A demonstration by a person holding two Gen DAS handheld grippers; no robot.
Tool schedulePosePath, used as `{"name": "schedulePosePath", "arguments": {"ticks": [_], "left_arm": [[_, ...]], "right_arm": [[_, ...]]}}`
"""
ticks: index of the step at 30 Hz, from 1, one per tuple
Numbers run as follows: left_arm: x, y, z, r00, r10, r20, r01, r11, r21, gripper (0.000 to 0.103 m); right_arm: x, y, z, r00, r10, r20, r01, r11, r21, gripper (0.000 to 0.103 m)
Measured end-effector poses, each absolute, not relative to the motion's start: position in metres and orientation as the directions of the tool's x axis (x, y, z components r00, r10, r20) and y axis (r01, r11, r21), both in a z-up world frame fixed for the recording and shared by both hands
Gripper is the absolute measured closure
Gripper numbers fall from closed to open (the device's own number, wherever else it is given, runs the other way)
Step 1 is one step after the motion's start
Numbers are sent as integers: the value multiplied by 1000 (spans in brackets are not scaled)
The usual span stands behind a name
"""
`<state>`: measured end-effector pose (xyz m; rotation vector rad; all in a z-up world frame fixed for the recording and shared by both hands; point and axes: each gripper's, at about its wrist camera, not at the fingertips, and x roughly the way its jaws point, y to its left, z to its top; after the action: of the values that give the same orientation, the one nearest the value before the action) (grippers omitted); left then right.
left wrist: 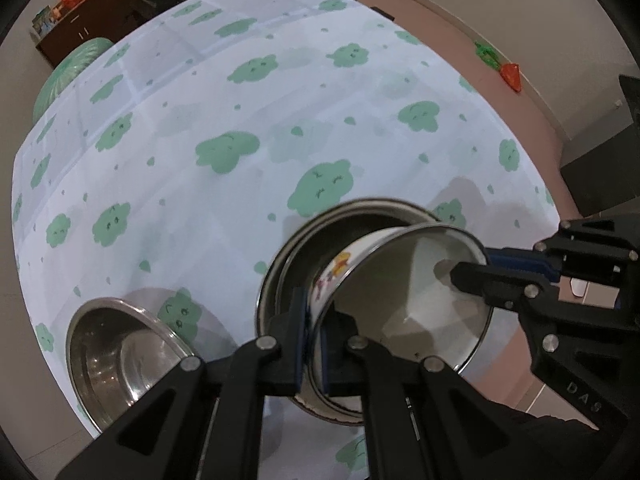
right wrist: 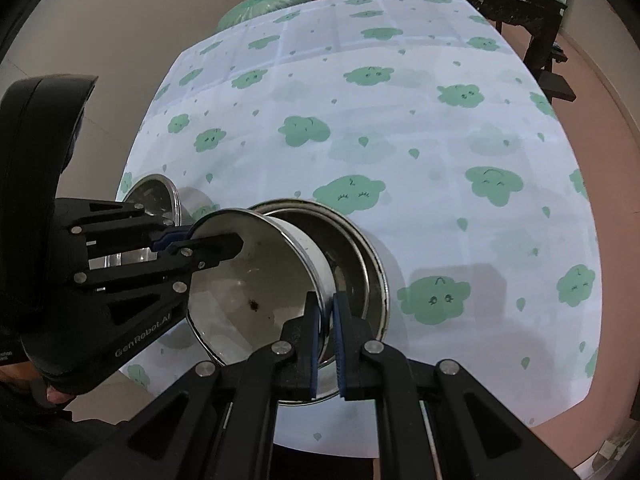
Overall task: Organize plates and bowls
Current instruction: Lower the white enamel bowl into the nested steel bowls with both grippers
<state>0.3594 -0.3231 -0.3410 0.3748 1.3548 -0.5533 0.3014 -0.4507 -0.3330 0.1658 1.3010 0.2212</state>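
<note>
A white enamel bowl (left wrist: 404, 292) with a cartoon print is held above a wider dark metal bowl (left wrist: 320, 232) on the table. My left gripper (left wrist: 314, 340) is shut on the white bowl's near rim. My right gripper (right wrist: 327, 332) is shut on the opposite rim of the same white bowl (right wrist: 260, 292); it also shows in the left wrist view (left wrist: 480, 268). The dark bowl (right wrist: 356, 248) lies just beneath. A shiny steel bowl (left wrist: 120, 356) stands alone at the table's left edge and also shows in the right wrist view (right wrist: 156, 196).
The table wears a white cloth with green cloud prints (left wrist: 280, 120). A green bag (left wrist: 72, 72) and dark cabinet (left wrist: 92, 24) stand beyond the far left corner. A dark wooden bench (right wrist: 512, 0) stands behind the table.
</note>
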Motion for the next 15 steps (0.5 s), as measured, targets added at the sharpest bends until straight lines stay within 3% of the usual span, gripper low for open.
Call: {"name": "schedulePosePath", "arguments": {"ticks": [15], "left_arm": [[359, -325, -359, 84, -142, -986, 570, 819, -69, 101]], "right_arm": [[309, -449, -348, 204, 257, -945, -76, 966, 246, 96]]}}
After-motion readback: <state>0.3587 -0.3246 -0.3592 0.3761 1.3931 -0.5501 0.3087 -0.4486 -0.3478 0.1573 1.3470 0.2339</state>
